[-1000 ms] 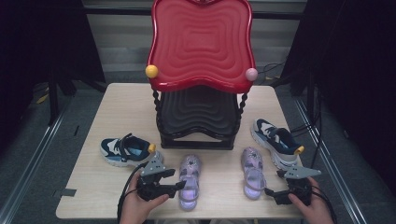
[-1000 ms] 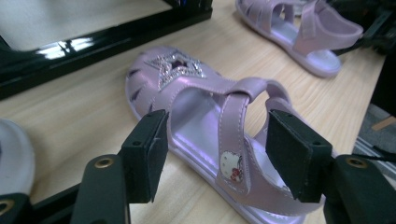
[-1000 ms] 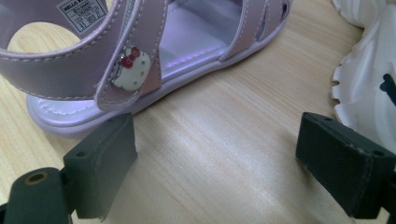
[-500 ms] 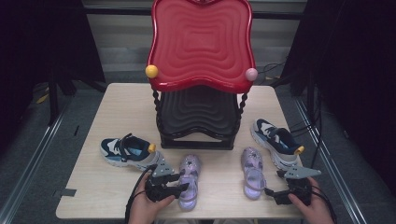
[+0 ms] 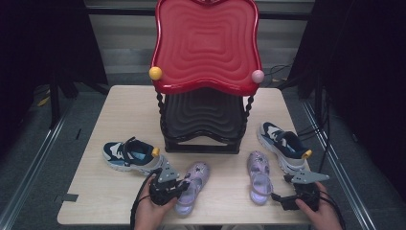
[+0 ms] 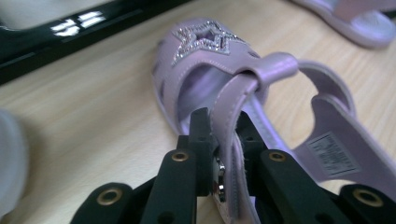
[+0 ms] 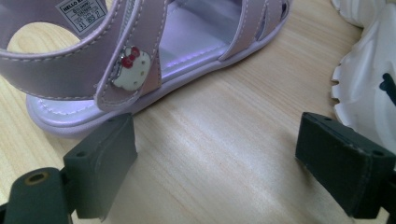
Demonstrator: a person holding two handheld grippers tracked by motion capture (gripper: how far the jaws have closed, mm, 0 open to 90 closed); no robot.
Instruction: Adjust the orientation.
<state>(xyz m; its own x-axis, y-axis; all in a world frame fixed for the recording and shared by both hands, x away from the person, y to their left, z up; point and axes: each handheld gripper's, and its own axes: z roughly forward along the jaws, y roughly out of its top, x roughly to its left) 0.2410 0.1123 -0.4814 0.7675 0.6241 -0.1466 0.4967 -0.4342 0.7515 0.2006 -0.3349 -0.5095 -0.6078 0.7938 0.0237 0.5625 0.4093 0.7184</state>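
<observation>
Two purple sandals lie near the table's front edge. In the left gripper view, the left sandal (image 6: 205, 42) has a star on its toe, and its ankle strap (image 6: 229, 107) stands between my black jaws. My left gripper (image 6: 223, 126) has just been closing and is now shut on that strap. In the high view, it (image 5: 183, 187) sits at the sandal's (image 5: 194, 184) left side. My right gripper (image 7: 224, 158) is open on bare wood, just short of the right sandal (image 7: 140, 51). In the high view, that gripper (image 5: 278, 197) lies to the right of that sandal's (image 5: 259, 177) heel.
A shoe rack with a red top shelf (image 5: 206, 43) and a black lower shelf (image 5: 203, 120) stands mid-table (image 5: 119, 110). A navy and white sneaker (image 5: 129, 155) lies at the left. Its mate (image 5: 283, 143) lies at the right, close to my right gripper.
My left gripper has moved right to the left sandal and closed on its strap. The right hand and its gripper have stayed in place.
</observation>
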